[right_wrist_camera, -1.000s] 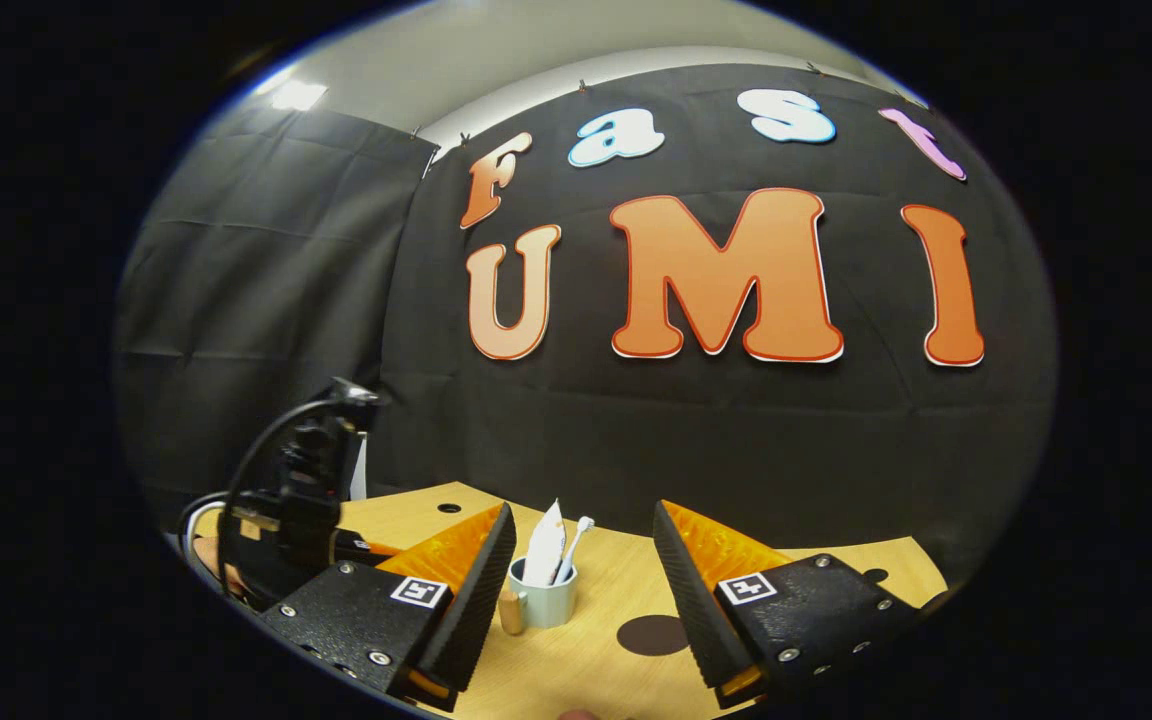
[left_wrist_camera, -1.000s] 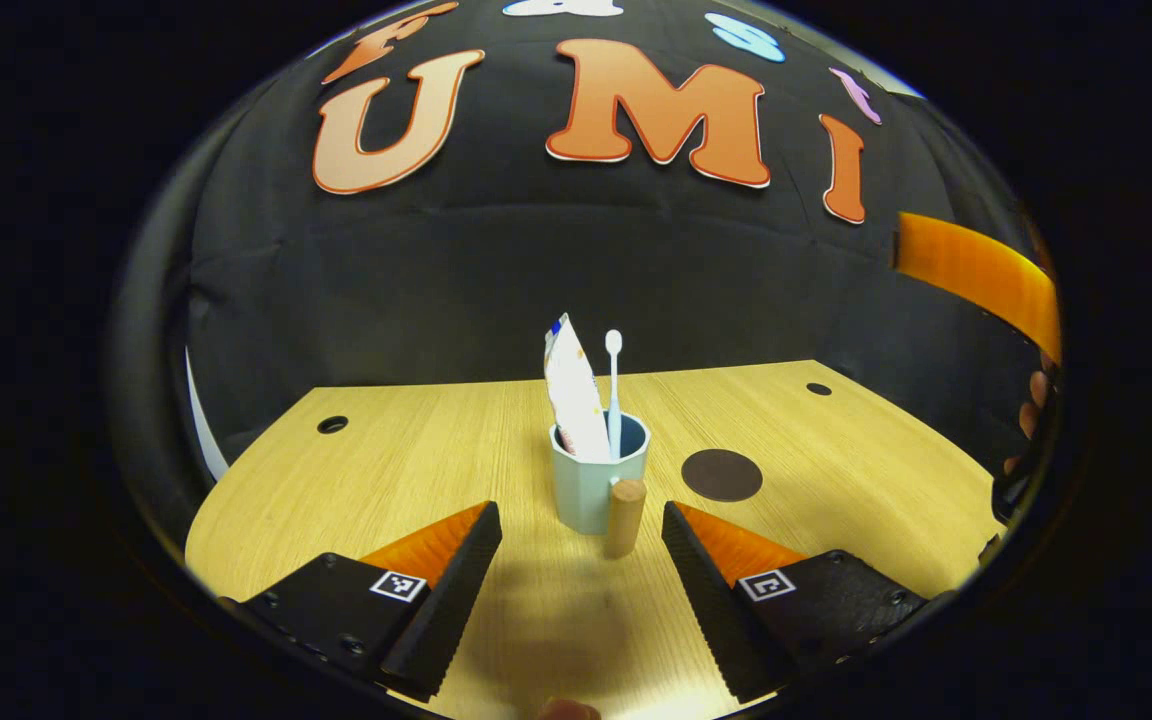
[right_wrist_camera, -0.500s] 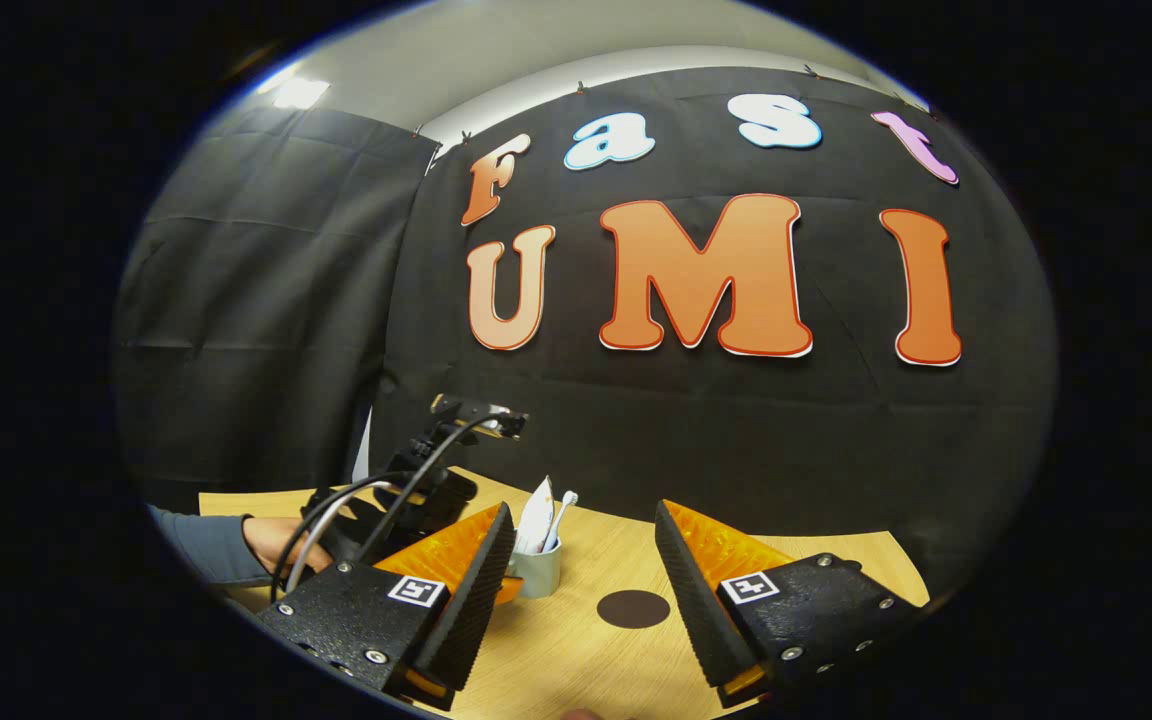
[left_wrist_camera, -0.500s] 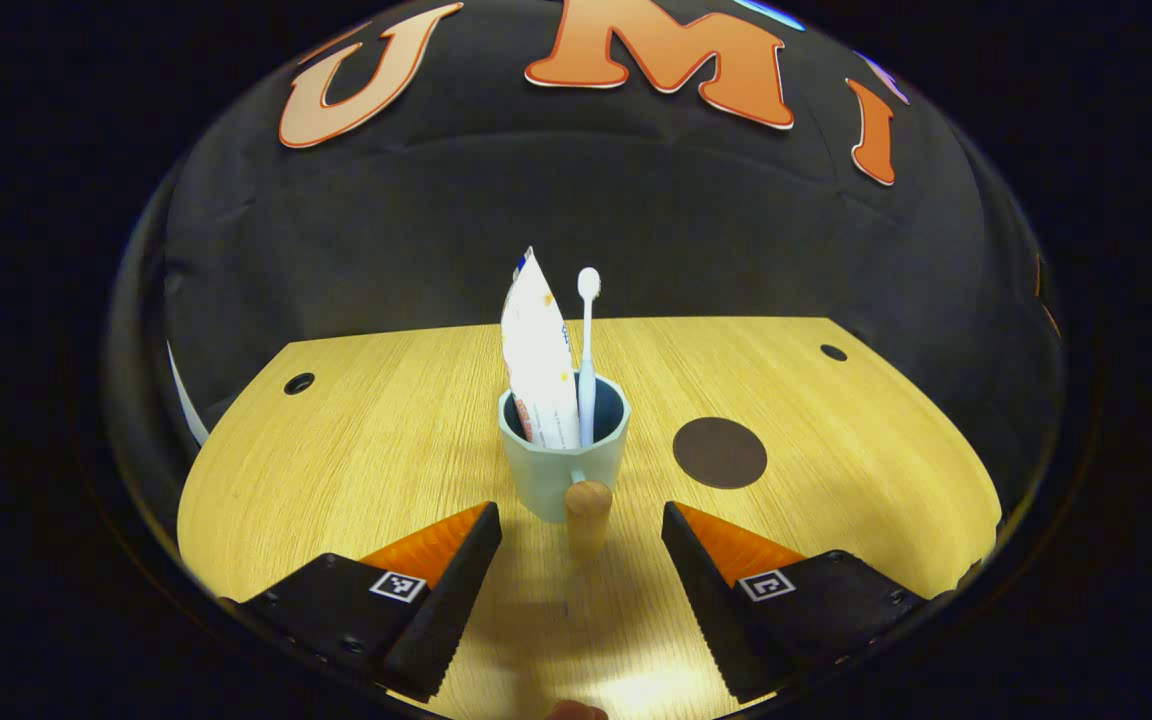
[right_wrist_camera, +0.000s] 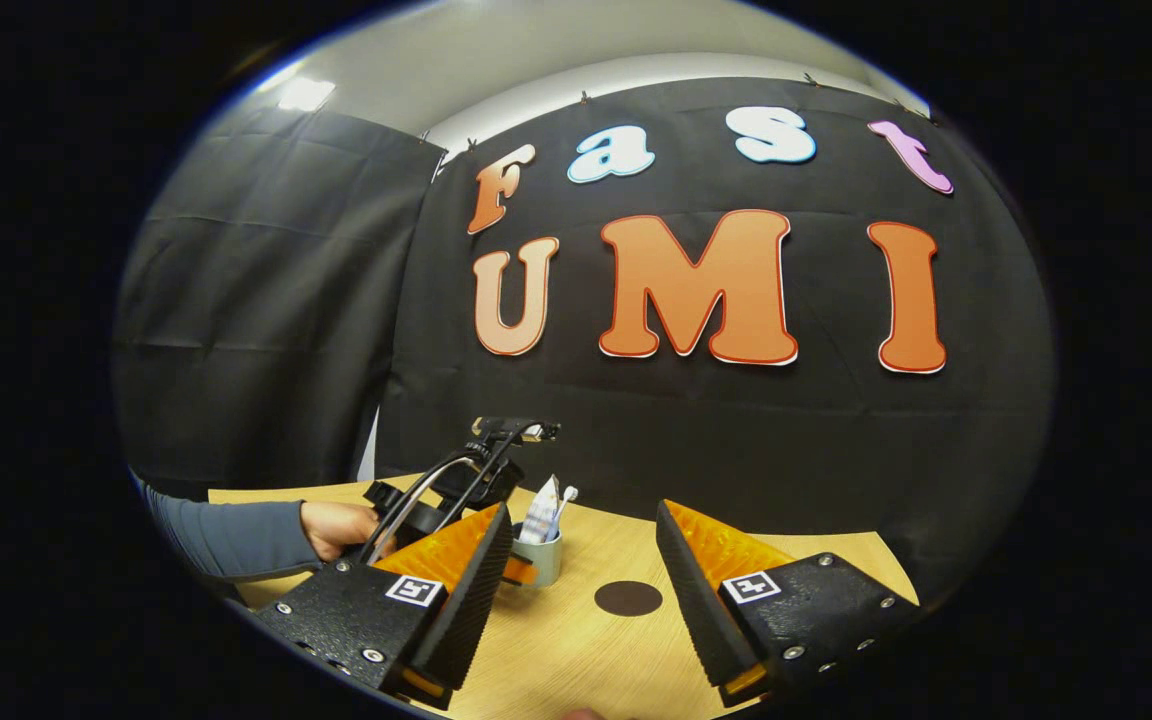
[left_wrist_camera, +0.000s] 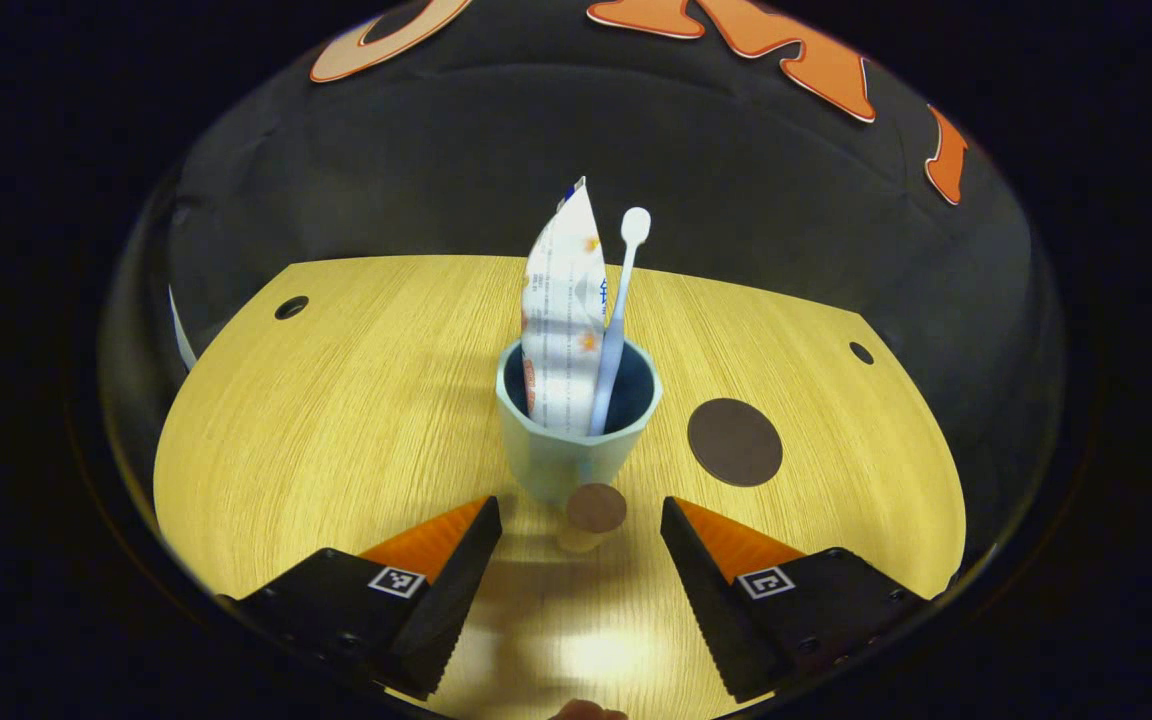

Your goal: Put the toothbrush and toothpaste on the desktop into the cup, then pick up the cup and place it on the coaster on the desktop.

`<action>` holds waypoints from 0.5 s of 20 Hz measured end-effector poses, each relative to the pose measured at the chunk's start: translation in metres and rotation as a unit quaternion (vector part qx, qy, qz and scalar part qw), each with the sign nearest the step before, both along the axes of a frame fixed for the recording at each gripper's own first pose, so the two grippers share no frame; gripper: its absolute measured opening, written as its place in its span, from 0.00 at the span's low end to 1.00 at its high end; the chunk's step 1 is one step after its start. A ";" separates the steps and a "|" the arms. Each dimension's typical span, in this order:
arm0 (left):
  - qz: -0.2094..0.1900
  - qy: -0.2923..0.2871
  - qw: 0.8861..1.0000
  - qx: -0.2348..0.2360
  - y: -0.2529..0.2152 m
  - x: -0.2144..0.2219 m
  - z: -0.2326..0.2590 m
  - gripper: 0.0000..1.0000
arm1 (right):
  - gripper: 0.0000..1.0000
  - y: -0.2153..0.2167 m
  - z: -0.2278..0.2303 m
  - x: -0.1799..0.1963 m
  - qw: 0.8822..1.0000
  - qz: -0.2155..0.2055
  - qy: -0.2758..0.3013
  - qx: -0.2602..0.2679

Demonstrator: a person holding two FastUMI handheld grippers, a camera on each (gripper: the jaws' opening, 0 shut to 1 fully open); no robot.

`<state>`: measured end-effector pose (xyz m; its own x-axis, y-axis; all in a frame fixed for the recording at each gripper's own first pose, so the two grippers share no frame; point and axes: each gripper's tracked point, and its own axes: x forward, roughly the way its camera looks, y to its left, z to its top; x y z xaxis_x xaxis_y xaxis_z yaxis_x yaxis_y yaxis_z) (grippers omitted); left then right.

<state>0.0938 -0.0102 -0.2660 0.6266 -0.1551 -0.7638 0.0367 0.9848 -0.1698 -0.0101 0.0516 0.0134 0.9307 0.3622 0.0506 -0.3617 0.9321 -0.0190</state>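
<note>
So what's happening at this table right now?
A person is working two hand-held grippers. The white toothbrush and white toothpaste tube stand in the pale blue cup on the wooden desktop. The left gripper, fingers open, is at the cup's wooden handle. The dark round coaster lies beside it. The right gripper hangs open.

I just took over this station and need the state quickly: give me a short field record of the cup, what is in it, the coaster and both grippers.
cup: upright on the desktop, handle toward left gripper
contents: toothpaste and toothbrush standing inside
coaster: bare, beside the cup, apart from it
left gripper: open, fingers either side of the handle, not touching
right gripper: open, holding nothing
</note>
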 end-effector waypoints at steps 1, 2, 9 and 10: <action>0.000 0.003 1.000 0.007 0.003 0.000 0.000 0.97 | 0.87 0.000 0.001 -0.002 1.000 0.002 -0.001 -0.001; -0.002 0.004 1.000 0.016 0.004 0.002 0.000 0.97 | 0.87 -0.001 0.002 -0.004 1.000 0.000 -0.002 0.000; -0.001 0.028 0.999 0.043 0.009 0.008 -0.006 0.97 | 0.89 0.001 0.007 -0.015 1.000 0.010 -0.012 0.000; -0.001 0.031 0.999 0.041 0.009 0.009 -0.006 0.96 | 0.89 0.000 0.008 -0.017 1.000 0.012 -0.015 -0.002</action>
